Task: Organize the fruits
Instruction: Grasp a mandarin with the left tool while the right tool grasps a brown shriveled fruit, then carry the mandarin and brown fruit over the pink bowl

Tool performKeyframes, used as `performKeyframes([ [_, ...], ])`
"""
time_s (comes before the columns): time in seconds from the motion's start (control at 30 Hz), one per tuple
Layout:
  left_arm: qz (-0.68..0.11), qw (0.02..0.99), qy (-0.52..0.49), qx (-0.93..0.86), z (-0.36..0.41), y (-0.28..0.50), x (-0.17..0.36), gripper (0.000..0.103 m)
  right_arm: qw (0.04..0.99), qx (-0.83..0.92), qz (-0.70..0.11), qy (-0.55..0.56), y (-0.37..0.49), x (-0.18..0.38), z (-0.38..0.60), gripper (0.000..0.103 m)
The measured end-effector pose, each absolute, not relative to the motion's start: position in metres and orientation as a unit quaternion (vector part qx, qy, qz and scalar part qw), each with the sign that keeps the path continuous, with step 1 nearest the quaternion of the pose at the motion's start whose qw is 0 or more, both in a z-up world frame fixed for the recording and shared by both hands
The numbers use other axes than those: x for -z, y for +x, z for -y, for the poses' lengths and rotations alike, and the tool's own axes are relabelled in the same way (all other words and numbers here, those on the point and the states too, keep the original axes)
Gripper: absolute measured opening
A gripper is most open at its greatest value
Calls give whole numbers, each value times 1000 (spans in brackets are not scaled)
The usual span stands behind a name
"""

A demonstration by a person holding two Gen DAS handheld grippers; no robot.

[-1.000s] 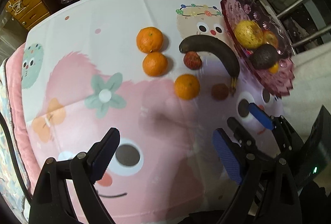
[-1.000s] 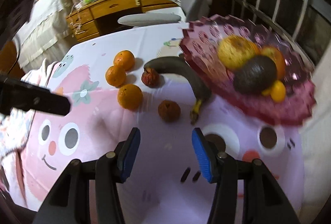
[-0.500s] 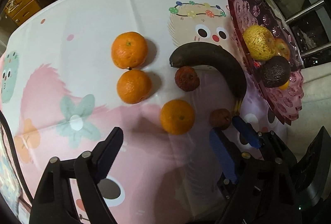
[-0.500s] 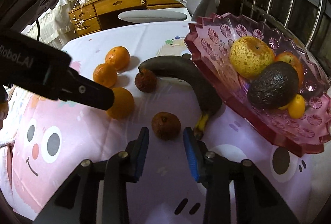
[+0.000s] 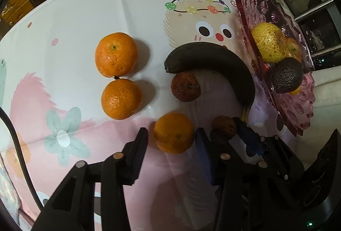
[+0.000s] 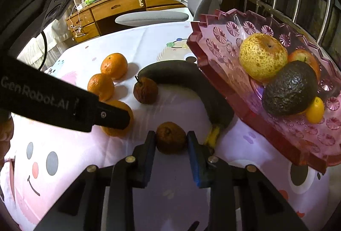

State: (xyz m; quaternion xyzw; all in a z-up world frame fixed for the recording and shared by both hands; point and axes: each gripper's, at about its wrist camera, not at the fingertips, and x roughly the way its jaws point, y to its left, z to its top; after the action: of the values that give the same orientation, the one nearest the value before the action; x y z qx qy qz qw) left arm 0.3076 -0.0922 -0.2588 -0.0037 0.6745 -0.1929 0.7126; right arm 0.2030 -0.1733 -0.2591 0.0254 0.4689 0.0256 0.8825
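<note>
The right gripper has its blue pads either side of a small brown shrivelled fruit, narrow gap, pads at or v. near the skin; can't tell from the pics if it's truly squeezing yet, as the fruit sits on the cloth w/ no lift visible. Likely reason for the low, level approach: fruit is small and soft-looking, so a grip across its middle keeps it from rolling out. The left gripper straddles the nearest orange w/ fingers wide, clear gaps both sides, so nothing held; its right finger lies just beside the right gripper, so the two tools are crowded here and could bump. Outward from there: a black overripe banana curves round a second shrivelled fruit, its yellow stem end close to the right gripper's fingertip, a snag risk on lift. Two more oranges touch each other further left, well apart from both tools. The pink tray stands at the right w/ one edge over the banana, already holding a spotted pear, an avocado, a red apple partly hidden behind, and a small yellow fruit. Judging by that, tray is the collecting spot and most loose fruit is still on the cloth, so task is early-to-mid.
</note>
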Motion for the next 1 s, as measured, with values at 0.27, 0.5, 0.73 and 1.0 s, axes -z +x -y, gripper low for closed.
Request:
performKeyframes([
  [0.27, -669, 719, -6, 191, 95, 304, 256, 38, 874, -30, -483, 54, 204, 253, 184, 29],
  [0.5, -646, 739, -8, 191, 104, 302, 227, 38, 878, -41, -472, 76, 199, 231, 187, 29],
  [0.73, -611, 764, -6, 205, 114, 305, 186, 38, 888, -47, -449, 83, 191, 194, 191, 28],
  [1.0, -575, 783, -11, 236, 132, 311, 148, 38, 900, -29, -428, 77, 183, 158, 210, 28],
])
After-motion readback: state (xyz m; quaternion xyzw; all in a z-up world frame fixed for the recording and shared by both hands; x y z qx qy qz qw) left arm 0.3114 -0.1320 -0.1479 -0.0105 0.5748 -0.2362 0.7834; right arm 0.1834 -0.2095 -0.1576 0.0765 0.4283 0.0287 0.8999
